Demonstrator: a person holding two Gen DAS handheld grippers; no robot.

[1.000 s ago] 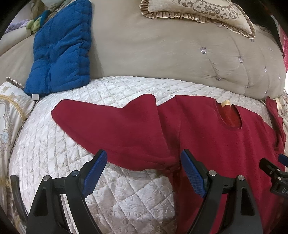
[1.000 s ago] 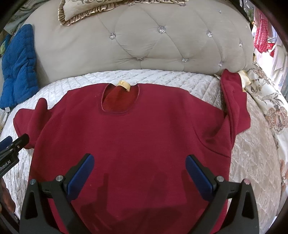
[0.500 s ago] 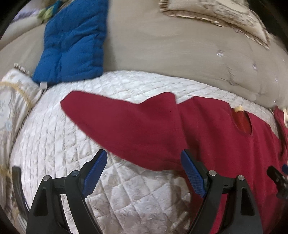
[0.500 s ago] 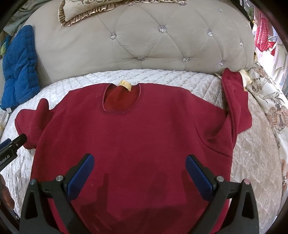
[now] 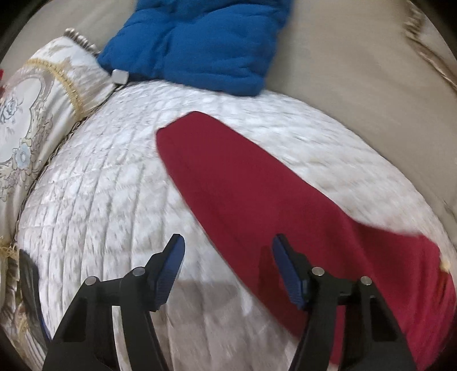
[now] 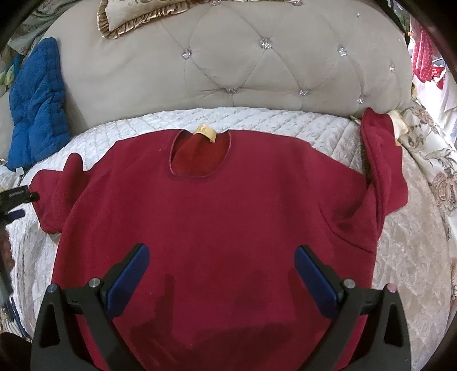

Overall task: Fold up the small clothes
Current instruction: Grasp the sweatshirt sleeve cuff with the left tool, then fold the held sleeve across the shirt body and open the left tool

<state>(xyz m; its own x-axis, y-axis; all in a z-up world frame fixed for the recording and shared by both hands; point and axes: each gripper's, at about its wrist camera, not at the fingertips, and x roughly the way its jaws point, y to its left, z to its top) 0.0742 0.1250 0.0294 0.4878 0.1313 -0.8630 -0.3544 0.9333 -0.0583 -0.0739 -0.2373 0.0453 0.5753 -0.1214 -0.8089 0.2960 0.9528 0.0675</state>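
One red sweater (image 6: 205, 228) lies flat, front up, on the white quilted bedspread (image 6: 285, 125), neckline toward the headboard. It has two sleeves. One sleeve (image 5: 228, 177) extends flat across the quilt, cuff end pointing toward the blue cushion; the other sleeve (image 6: 380, 159) is bunched and raised at the far side, its cuff against the base of the headboard. One yellow label (image 6: 206, 131) sits at the back of the neck opening.

My left gripper (image 5: 227, 254) hovers over the boundary between quilt and sleeve. Its two blue-padded fingers are spread apart and grip nothing: one finger is over bare quilt, the other over red fabric. This view is motion-blurred, so I cannot tell whether either fingertip touches the surface.

My right gripper (image 6: 221, 265) is positioned over the lower body of the sweater. Its two fingers are spread wide, with red fabric visible between them and nothing pinched. Contact with the cloth cannot be confirmed.

Surroundings, counted: one beige tufted headboard (image 6: 257, 71) with crystal buttons; one blue cushion (image 5: 197, 40) leaning against it; one frilled gold pillow (image 6: 134, 17) on top of it; one embroidered pillow (image 5: 34, 108) beside the quilt near the blue cushion.
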